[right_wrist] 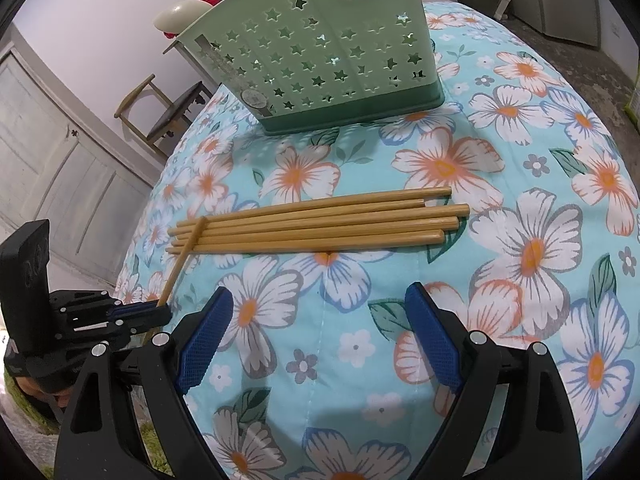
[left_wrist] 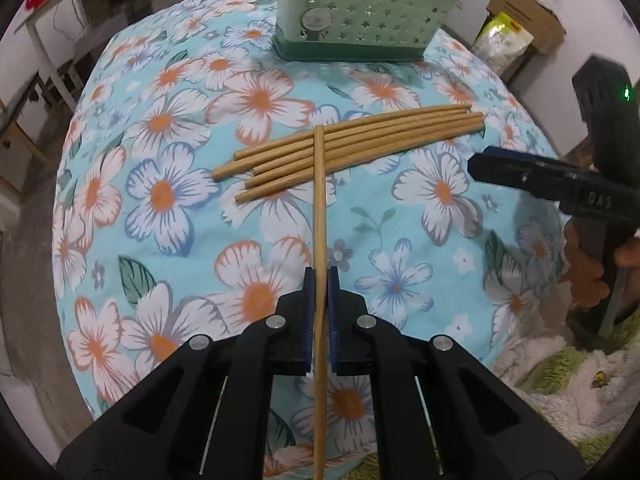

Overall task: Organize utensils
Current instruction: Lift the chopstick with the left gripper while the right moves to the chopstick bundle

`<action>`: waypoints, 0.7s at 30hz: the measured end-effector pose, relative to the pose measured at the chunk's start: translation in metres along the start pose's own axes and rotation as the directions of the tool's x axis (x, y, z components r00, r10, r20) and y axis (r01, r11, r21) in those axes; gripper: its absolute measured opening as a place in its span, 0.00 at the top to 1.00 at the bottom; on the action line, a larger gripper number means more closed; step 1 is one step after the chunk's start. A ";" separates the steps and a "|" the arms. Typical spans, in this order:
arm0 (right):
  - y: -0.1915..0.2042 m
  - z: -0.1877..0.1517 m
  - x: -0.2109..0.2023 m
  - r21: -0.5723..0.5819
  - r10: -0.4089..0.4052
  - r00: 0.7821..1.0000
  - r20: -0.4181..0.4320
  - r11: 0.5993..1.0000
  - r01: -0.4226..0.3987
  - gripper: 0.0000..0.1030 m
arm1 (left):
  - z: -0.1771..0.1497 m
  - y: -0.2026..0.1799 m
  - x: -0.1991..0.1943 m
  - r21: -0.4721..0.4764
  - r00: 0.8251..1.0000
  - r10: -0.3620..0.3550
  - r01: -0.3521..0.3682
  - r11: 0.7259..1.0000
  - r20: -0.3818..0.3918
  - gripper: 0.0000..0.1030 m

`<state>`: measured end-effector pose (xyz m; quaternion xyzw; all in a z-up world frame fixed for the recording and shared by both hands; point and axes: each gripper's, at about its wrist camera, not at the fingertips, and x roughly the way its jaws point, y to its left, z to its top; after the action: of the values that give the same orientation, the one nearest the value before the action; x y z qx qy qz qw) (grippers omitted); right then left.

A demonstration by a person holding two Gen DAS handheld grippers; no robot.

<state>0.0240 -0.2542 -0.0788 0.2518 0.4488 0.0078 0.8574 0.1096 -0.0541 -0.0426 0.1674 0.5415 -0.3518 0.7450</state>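
Note:
Several wooden chopsticks [left_wrist: 352, 140] lie side by side on the floral cloth, also in the right wrist view [right_wrist: 316, 224]. My left gripper [left_wrist: 320, 276] is shut on one chopstick [left_wrist: 319, 208] whose far tip rests across the pile; it also shows in the right wrist view [right_wrist: 182, 264]. My right gripper [right_wrist: 316, 320] is open and empty, hovering just short of the pile; it appears at the right of the left wrist view [left_wrist: 486, 164]. A green star-holed utensil caddy [left_wrist: 356, 12] stands beyond the pile [right_wrist: 320, 64].
The round table has a blue floral cloth [right_wrist: 520, 160]. A wooden chair [right_wrist: 160, 112] and a white door stand to the left. A cardboard box [left_wrist: 516, 28] and a fluffy rug [left_wrist: 560, 376] lie beyond the table's right edge.

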 end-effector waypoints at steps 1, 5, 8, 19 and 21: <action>0.001 0.000 0.000 -0.002 -0.003 1.000 0.000 1.000 0.003 0.17 | 0.001 0.001 0.000 -0.007 1.000 -0.008 0.008 1.000 0.001 0.93; 0.002 0.000 0.001 -0.005 -0.008 1.000 0.000 1.000 0.008 0.17 | 0.009 0.003 0.001 -0.043 0.999 -0.053 0.053 0.998 0.008 0.83; 0.003 0.000 0.002 -0.007 -0.005 1.000 0.000 1.000 0.005 0.15 | 0.018 0.005 0.006 -0.065 0.998 -0.063 0.064 0.996 0.008 0.82; 0.011 -0.001 0.008 -0.044 -0.021 1.000 -0.003 0.999 0.021 0.09 | 0.040 0.004 0.021 -0.096 0.998 -0.052 0.054 0.994 0.017 0.82; 0.010 -0.001 0.008 -0.041 -0.017 1.000 0.000 0.999 0.017 0.09 | 0.044 0.004 0.024 -0.110 0.998 -0.056 0.057 0.992 0.018 0.82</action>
<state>0.0303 -0.2431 -0.0805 0.2305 0.4507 0.0099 0.8623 0.1467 -0.0867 -0.0501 0.1079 0.5592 -0.3434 0.7468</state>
